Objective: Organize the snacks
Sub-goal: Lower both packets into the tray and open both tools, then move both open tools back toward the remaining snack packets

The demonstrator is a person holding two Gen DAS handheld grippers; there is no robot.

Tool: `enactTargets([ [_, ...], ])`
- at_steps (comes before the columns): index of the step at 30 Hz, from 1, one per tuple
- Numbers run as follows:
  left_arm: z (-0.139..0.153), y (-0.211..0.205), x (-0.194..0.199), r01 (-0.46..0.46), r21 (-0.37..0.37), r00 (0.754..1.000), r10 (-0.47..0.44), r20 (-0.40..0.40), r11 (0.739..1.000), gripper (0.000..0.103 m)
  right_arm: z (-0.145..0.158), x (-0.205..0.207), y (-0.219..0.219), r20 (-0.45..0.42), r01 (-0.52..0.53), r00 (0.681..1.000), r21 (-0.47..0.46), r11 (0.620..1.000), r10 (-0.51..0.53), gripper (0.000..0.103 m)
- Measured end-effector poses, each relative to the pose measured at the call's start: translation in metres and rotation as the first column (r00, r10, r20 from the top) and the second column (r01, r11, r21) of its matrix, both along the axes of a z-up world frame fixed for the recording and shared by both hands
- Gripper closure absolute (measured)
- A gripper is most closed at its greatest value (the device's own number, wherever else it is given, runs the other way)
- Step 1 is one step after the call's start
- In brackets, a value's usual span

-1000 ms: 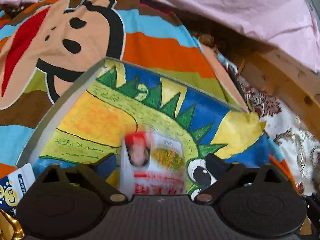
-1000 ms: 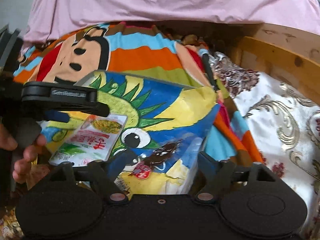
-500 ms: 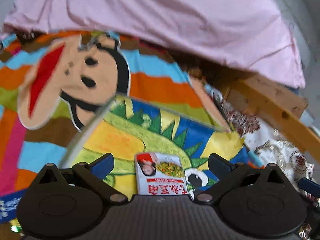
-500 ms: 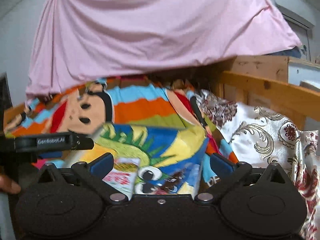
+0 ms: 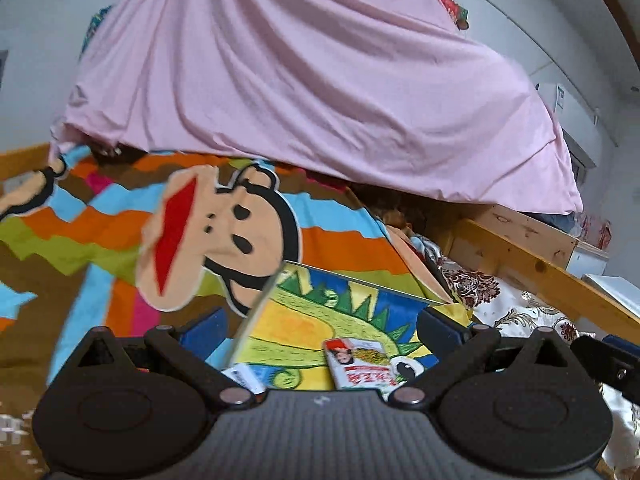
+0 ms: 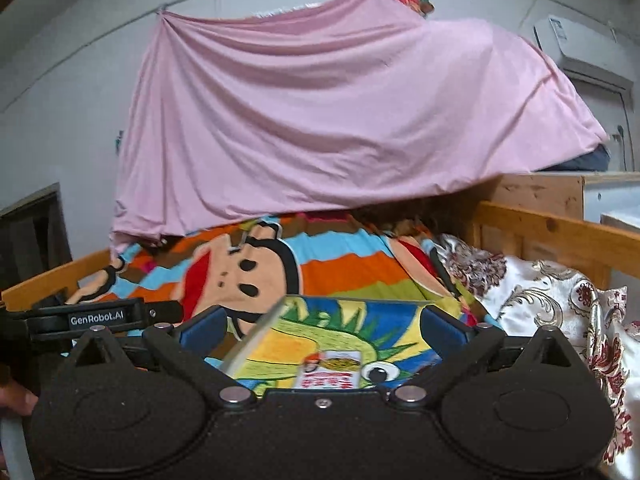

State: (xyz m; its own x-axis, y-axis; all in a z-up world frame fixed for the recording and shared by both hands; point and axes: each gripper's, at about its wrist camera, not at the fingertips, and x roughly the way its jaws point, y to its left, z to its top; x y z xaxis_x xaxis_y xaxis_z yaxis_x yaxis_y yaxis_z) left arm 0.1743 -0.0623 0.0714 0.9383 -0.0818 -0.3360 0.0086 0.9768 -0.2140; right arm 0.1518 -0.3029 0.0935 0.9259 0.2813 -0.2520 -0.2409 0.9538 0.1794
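On the bed, near the middle of both views: a shallow box [image 5: 280,320] painted with a green-and-yellow dinosaur on blue, resting on a striped blanket [image 5: 340,248] printed with a cartoon monkey face [image 5: 224,232]. Inside the box, flat on the dinosaur picture, a white-and-red snack packet [image 5: 360,368] with red lettering and a small portrait at its far corner, close to the dinosaur's eye. Seen again from the right wrist view as the same snack packet [image 6: 332,372], near edge hidden behind the gripper body. At the near-left edge of the box, a second small white packet [image 5: 244,376], only partly visible, so unclear whether inside or outside the wall.

Left gripper [image 5: 320,330] raised above the near side of the box, blue fingertips [image 5: 204,332] spread wide to either side of it, nothing between them, jaws released. Right gripper [image 6: 322,326] likewise held over the box [image 6: 280,340], blue fingertips [image 6: 440,330] wide apart, jaws released and empty. Far left in the right wrist view, the black bar of the left gripper [image 6: 104,318] labelled "GenRobot.AI", with a bit of a hand [image 6: 16,400] just below it at the frame edge.

Beyond the blanket, a large pink sheet [image 6: 340,120] draped over something bulky. To the right, a wooden bed rail [image 6: 560,232] and a white fabric [image 6: 540,300] with a gold and dark-red floral pattern. High on the far right wall, a white air conditioner [image 6: 580,52].
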Motion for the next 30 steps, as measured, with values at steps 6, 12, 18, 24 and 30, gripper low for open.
enactTargets([
  [6, 0.004, 0.023, -0.05, -0.035, 0.018, 0.999, 0.034, 0.025, 0.999, 0.0, 0.004, -0.043, 0.018, 0.043, -0.029, 0.999, -0.026, 0.999, 0.03, 0.001],
  [12, -0.001, 0.038, -0.094, -0.049, 0.029, 0.998, 0.048, 0.037, 0.998, 0.0, 0.002, -0.079, 0.026, 0.028, -0.036, 0.999, -0.038, 0.999, 0.037, 0.001],
  [18, -0.016, 0.042, -0.117, -0.058, 0.064, 0.998, 0.06, -0.035, 0.996, 0.0, -0.012, -0.102, 0.035, -0.019, -0.018, 1.0, -0.065, 0.998, 0.016, 0.001],
  [24, -0.043, 0.047, -0.129, -0.071, 0.07, 0.991, 0.078, -0.105, 0.995, 0.0, -0.031, -0.109, 0.038, -0.092, 0.01, 0.996, -0.078, 0.997, -0.017, 0.001],
  [30, -0.059, 0.056, -0.126, -0.079, 0.062, 0.984, 0.088, -0.155, 0.995, 0.0, -0.048, -0.108, 0.044, -0.157, 0.017, 0.987, -0.094, 0.995, -0.031, 0.001],
])
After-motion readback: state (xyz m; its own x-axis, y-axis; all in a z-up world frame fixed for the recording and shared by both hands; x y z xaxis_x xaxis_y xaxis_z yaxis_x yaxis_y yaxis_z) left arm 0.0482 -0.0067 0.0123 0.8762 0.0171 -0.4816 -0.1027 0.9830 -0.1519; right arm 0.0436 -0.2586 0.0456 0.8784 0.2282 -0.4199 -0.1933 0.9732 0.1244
